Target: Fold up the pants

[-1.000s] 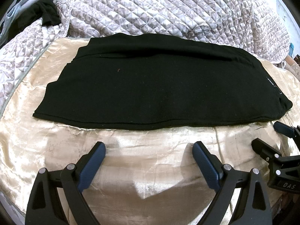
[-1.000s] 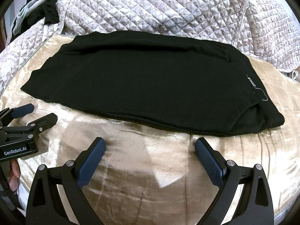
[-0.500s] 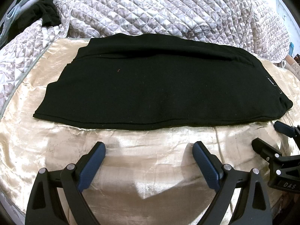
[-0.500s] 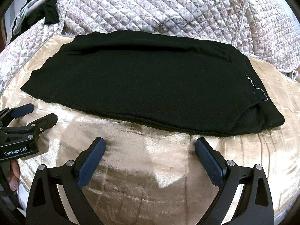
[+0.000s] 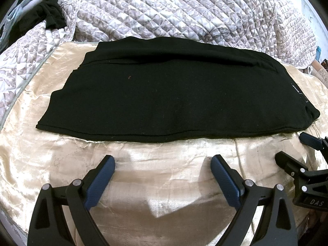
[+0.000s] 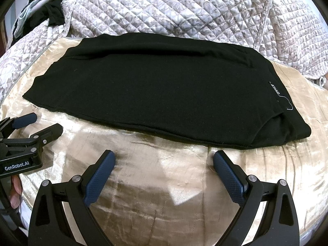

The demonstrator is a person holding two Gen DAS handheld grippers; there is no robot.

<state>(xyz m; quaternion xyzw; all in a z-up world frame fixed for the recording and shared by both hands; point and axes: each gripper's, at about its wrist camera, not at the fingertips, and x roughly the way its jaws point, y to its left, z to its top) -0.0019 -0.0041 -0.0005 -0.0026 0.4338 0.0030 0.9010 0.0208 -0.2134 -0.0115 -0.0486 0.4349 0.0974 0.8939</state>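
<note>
Black pants (image 5: 174, 94) lie flat, folded lengthwise, across a shiny gold cloth (image 5: 164, 176); they also show in the right wrist view (image 6: 155, 94), with a small label (image 6: 275, 89) near their right end. My left gripper (image 5: 163, 164) is open and empty, just short of the pants' near edge. My right gripper (image 6: 164, 160) is open and empty, also just short of the near edge. Each gripper shows in the other's view: the right gripper (image 5: 295, 149) at the far right, the left gripper (image 6: 41, 125) at the far left.
A quilted floral bedspread (image 5: 174, 10) rises behind the pants. Dark clothing (image 5: 51, 14) lies at the back left corner. The gold cloth (image 6: 164, 184) covers the bed in front of the pants.
</note>
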